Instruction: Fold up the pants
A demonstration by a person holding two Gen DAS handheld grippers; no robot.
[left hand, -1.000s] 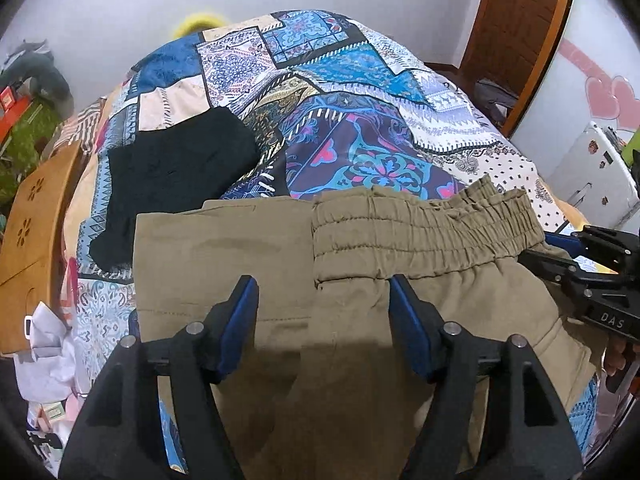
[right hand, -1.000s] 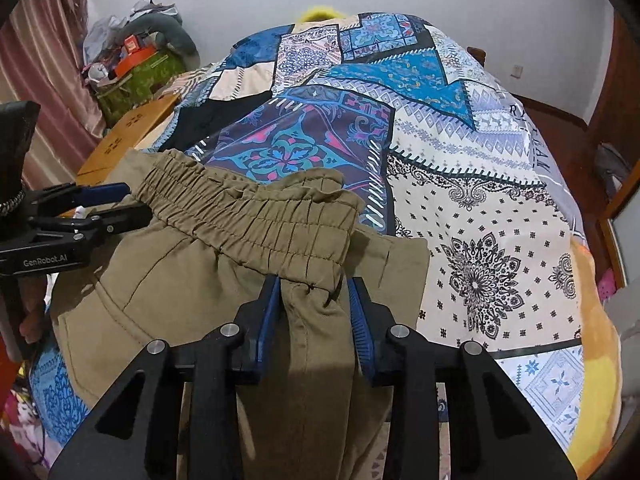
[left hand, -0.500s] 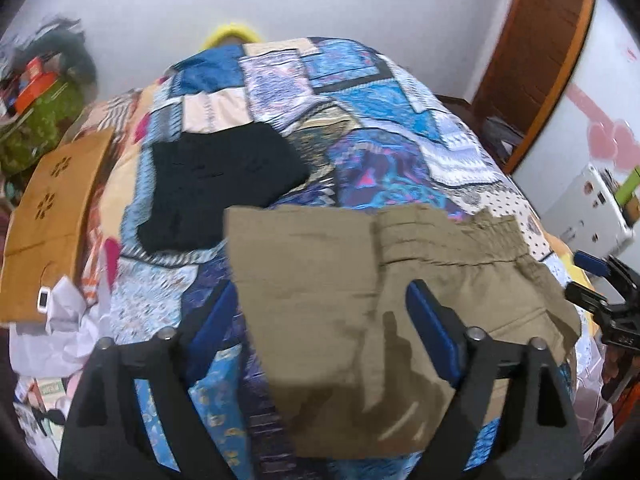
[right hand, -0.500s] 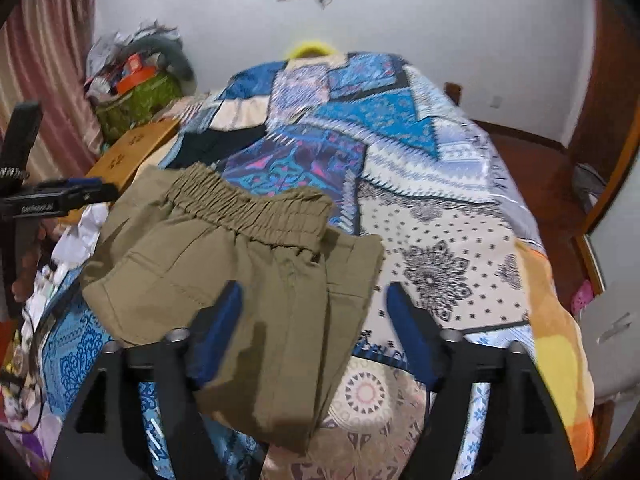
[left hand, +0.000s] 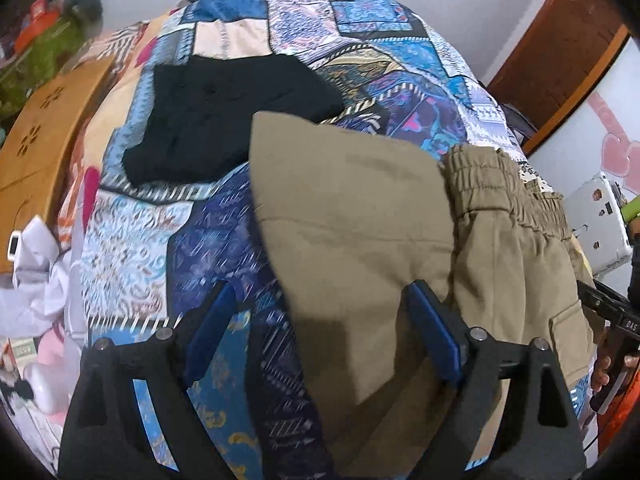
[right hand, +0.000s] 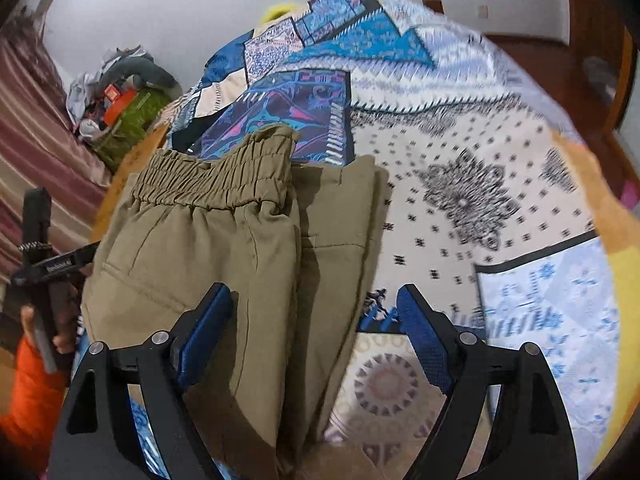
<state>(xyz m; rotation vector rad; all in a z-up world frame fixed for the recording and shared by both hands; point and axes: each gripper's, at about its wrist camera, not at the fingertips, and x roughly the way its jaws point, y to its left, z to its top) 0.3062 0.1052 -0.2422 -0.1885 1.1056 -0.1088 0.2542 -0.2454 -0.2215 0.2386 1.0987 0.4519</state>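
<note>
A bedroom with pale walls holds a bed (right hand: 520, 184) spread with a patchwork quilt of blue, white and purple printed panels, soft and slightly rumpled, which serves as the working surface because it gives a broad, yielding area to lay cloth flat. On its near part lie the khaki pants (left hand: 360, 216), a smooth woven fabric folded into a compact rectangle with the gathered elastic waistband (right hand: 216, 176) on the far edge and one layer lapped over another, so the fold looks close to finished. Just beyond them a black folded garment (left hand: 224, 120) rests on the quilt, probably set aside as already done. A wooden board (left hand: 36, 152) with flower cut-outs stands beside the bed. The left gripper (left hand: 320, 336) hovers over the pants' near left edge with its blue-padded jaws spread wide, nothing between the pads pressed. The right gripper (right hand: 312, 332) hangs over the near right edge, its jaws opening, cloth beneath but ungripped. Both appear to have let go so the fold settles undisturbed.
</note>
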